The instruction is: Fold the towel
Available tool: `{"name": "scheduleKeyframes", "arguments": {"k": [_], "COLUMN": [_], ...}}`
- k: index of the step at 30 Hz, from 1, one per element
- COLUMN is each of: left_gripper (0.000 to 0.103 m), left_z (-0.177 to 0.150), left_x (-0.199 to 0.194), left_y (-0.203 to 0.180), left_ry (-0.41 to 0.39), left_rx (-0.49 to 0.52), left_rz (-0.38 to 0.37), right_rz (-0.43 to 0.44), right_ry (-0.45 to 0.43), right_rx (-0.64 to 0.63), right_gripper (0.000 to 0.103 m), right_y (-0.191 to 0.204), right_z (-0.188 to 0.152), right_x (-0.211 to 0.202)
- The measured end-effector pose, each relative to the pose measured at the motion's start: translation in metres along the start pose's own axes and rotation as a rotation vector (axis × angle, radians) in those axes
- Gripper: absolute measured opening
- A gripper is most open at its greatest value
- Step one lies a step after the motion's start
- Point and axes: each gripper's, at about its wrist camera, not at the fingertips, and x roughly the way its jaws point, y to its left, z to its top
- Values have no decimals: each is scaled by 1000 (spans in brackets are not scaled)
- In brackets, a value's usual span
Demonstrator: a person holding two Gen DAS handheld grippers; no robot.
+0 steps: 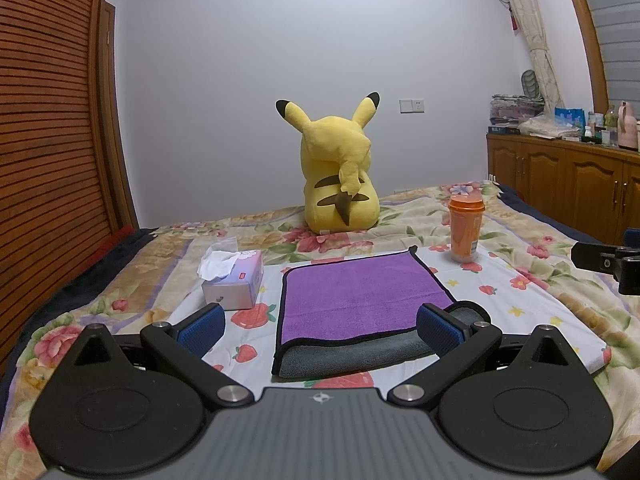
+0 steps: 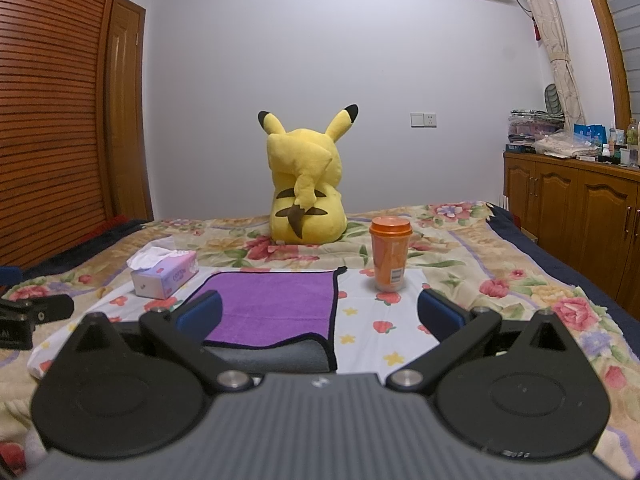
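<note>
A purple towel (image 1: 356, 296) with a black hem lies folded on the flowered bedspread, its grey underside showing along the near edge. It also shows in the right wrist view (image 2: 272, 306). My left gripper (image 1: 320, 330) is open and empty, held just above the towel's near edge, its fingers (image 1: 438, 328) spread wider than the fold. My right gripper (image 2: 320, 316) is open and empty, over the towel's near right corner. The right gripper's tip shows at the right edge of the left view (image 1: 608, 264).
A tissue box (image 1: 236, 280) stands left of the towel. An orange cup (image 1: 466, 228) stands at its far right corner. A yellow plush toy (image 1: 340, 172) sits further back. A wooden cabinet (image 1: 568, 188) stands to the right of the bed.
</note>
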Motion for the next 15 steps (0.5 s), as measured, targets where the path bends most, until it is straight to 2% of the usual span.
{"name": "scheduleKeyframes", "arguments": {"k": [15], "left_gripper": [103], "left_z": [0], "left_x": [0], "left_y": [0], "left_ry": [6], "left_rx": [3], "left_rz": [-1], "right_rz": [1], "right_ry": [3], "right_rx": [0], "right_gripper": [103], "right_y": [0], "right_z": [1], "right_x": [-1]}}
